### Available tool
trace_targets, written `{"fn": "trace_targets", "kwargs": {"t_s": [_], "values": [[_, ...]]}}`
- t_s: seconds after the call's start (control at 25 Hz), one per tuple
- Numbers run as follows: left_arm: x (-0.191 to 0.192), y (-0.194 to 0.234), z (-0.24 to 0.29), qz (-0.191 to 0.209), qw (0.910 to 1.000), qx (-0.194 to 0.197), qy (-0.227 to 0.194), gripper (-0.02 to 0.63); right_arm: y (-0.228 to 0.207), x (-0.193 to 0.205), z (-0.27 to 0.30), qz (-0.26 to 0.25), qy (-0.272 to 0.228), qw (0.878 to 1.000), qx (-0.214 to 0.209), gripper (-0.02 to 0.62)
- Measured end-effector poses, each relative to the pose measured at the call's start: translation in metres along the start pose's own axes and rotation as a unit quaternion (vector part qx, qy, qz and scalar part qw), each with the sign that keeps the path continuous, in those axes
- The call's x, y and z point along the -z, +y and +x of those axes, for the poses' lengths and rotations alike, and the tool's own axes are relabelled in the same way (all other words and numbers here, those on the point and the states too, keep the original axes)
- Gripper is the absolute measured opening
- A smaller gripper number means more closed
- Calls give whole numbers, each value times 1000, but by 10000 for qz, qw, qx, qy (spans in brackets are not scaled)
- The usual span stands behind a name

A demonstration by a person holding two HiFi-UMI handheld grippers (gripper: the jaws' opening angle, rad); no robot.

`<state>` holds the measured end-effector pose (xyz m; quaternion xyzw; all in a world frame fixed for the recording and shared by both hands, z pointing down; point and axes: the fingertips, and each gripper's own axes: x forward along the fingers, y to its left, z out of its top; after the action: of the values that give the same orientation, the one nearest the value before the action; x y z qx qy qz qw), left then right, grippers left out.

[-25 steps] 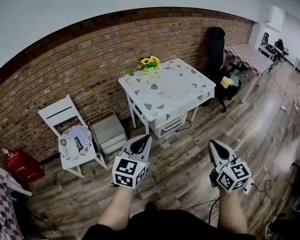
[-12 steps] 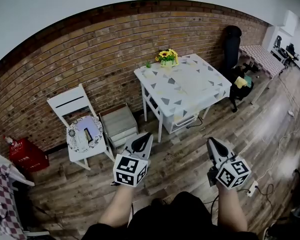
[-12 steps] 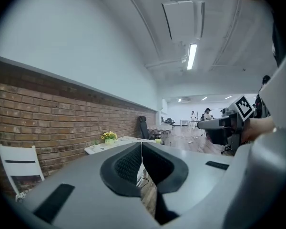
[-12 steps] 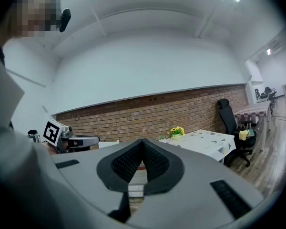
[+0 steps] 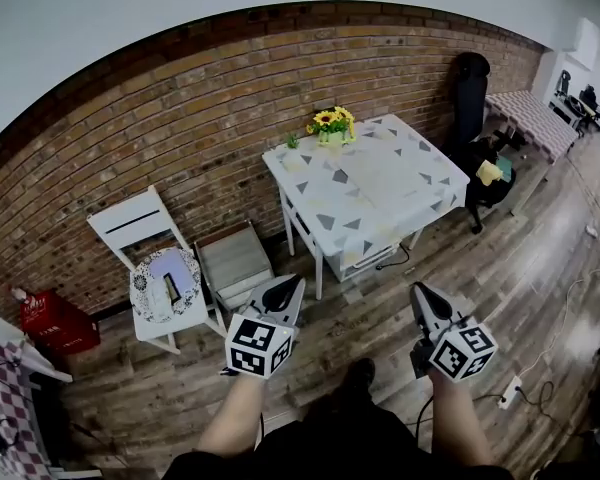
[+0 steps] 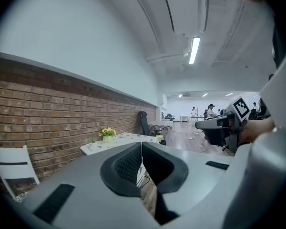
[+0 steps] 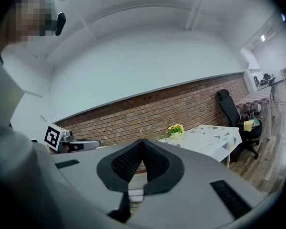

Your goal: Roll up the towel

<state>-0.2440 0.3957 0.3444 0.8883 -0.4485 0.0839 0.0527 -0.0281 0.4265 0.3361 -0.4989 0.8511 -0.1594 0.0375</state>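
Standing well back from the table [image 5: 380, 183], we list what this moment holds.

- Left gripper [image 5: 285, 288]: jaws pressed together, nothing between the pads, held out level over the wooden floor [image 5: 380, 313].
- Right gripper [image 5: 420, 295]: jaws likewise pressed together and empty, beside the left one and well apart from it.
- Towel: not found. No view shows it in either claw or on the floor. The table top shows a pale cover printed with triangles, and we cannot tell whether a towel lies on it.
- Flowers [image 5: 329, 123]: yellow, at the table's far left corner against the brick wall [image 5: 180, 118].
- White chair [image 5: 140, 230]: left of the table, by the same wall.

Step in hand, as we judge it: reaching the work place and finding the towel; the rolling itself is not yet begun.

To do it well, we would:
- come square to the table's near edge
- spread both claws before they get to the cloth
- take one short edge at its two corners
- keep both hands level so the roll stays tight and straight
- stay clear of the flowers' corner
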Motion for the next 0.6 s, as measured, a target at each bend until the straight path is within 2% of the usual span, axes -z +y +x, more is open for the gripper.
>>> {"fn": "trace_targets", "kwargs": {"t_s": [0.2,0.4,0.6], "values": [[-12,3,74,108,9997,38,195,18,-61,-18,40,107,4,9999,-48,14],[-25,-7,154,209,9991,96,366,18,-123,-27,72,-210,317,9992,-85,14],[-31,-17,209,298,9980,69,553,18,-168,-38,88,-299,457,9983,-208,14]]}}
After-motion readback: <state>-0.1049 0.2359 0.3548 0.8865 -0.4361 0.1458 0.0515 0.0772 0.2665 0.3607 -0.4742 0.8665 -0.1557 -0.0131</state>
